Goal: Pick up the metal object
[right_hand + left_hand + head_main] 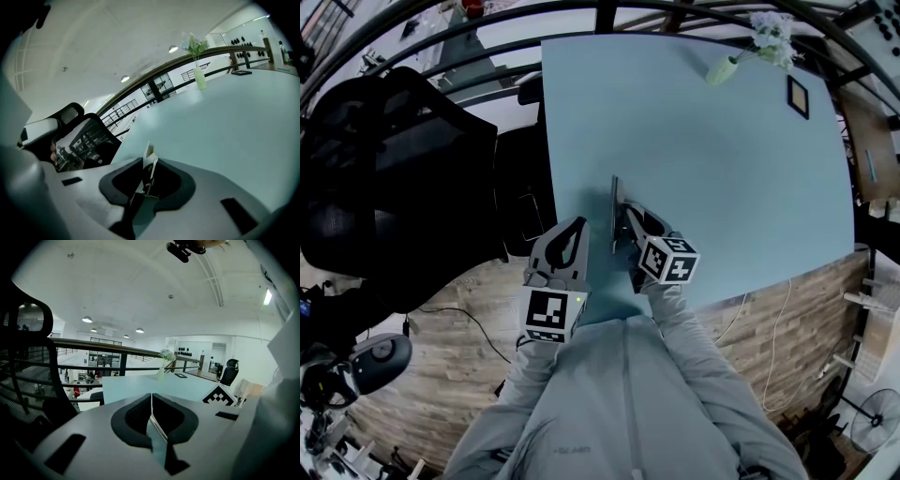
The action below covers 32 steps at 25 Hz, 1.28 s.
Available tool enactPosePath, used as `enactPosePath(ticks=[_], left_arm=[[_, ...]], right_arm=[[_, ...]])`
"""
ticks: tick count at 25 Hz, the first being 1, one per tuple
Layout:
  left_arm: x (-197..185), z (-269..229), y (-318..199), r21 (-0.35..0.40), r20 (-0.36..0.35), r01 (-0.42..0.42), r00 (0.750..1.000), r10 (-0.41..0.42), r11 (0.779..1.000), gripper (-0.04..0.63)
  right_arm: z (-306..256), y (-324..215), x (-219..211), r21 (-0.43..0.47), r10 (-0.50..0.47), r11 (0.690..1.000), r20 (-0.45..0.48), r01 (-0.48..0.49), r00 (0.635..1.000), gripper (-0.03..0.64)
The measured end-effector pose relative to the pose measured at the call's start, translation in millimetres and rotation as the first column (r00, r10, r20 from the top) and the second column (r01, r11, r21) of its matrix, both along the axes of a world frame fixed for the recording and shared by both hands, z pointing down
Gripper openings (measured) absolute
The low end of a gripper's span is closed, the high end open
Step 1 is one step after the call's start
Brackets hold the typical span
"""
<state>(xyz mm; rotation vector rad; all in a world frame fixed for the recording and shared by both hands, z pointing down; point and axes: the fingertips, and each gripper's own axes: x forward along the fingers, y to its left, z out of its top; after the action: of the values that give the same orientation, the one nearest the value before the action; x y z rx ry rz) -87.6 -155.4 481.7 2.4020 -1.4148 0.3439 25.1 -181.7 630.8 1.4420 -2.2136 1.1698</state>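
Observation:
The metal object (614,214) is a thin flat plate standing on edge near the front left of the light blue table (731,178). My right gripper (628,219) is at its right side. In the right gripper view the plate (148,153) sticks up between the two black jaws, and my right gripper (149,162) is shut on it. My left gripper (573,231) hovers by the table's left front corner, a little left of the plate. In the left gripper view its jaws meet at the tips with nothing between them, so my left gripper (151,396) is shut.
A pale vase with flowers (724,68) lies near the table's far edge, with a small black-framed item (798,97) to its right. A black office chair (384,178) stands left of the table. Cables (464,323) run over the wooden floor beneath.

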Motion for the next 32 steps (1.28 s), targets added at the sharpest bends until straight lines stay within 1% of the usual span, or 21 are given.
enactPosePath(ticks=[3, 5, 19, 32], left_arm=[[1, 0, 2, 0.001, 0.003, -0.001, 1.000, 0.001, 1.000, 0.031], [-1, 0, 2, 0.001, 0.003, 0.000, 1.000, 0.000, 1.000, 0.031], [2, -4, 2, 0.014, 0.009, 0.000, 1.000, 0.000, 1.000, 0.031], [5, -22, 6, 0.060, 0.020, 0.022, 1.000, -0.024, 0.998, 0.031]], right_arm=[[-5, -1, 1, 0.012, 0.026, 1.000, 0.049, -0.027, 0.998, 0.066], [-11, -4, 0, 0.029, 0.045, 0.998, 0.078, -0.047, 0.996, 0.029], [-19, -9, 5, 0.055, 0.044, 0.997, 0.103, -0.049, 0.994, 0.026], [-51, -9, 13, 0.137, -0.007, 0.991, 0.098, -0.006, 0.995, 0.025]])
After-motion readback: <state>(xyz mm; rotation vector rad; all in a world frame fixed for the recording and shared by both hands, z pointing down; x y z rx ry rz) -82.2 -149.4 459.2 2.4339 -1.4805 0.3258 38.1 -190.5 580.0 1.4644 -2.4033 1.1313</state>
